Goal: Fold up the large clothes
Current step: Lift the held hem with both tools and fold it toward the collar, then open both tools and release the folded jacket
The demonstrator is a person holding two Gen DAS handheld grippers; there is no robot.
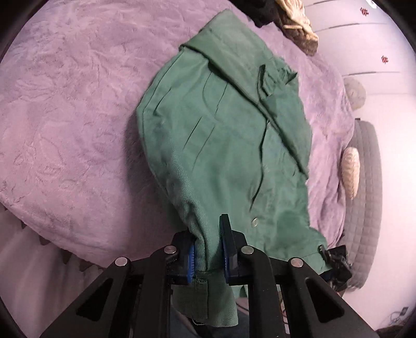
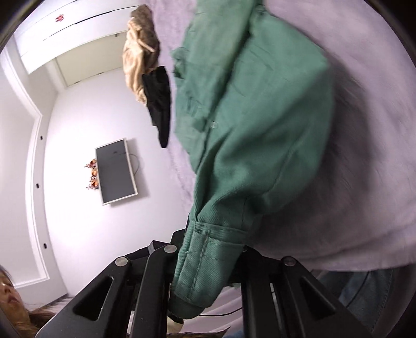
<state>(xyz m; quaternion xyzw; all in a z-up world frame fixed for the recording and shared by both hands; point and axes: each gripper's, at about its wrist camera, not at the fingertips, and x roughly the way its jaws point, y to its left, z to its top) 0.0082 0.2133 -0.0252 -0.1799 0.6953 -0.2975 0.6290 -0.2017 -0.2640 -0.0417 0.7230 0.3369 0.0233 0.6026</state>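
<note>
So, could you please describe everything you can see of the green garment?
The green garment looks like a twill cotton jacket with stitched seams, a collar or flap near the far end and a metal snap button. It lies creased along the lilac blanket, its near end lifted. The left gripper is shut on one hem edge; the right gripper is shut on a thick, bunched hem or cuff. It is partly folded over itself.

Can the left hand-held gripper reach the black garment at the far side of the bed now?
Probably not. The left hand-held gripper is shut on the green jacket, and the black garment lies beyond the jacket.
</note>
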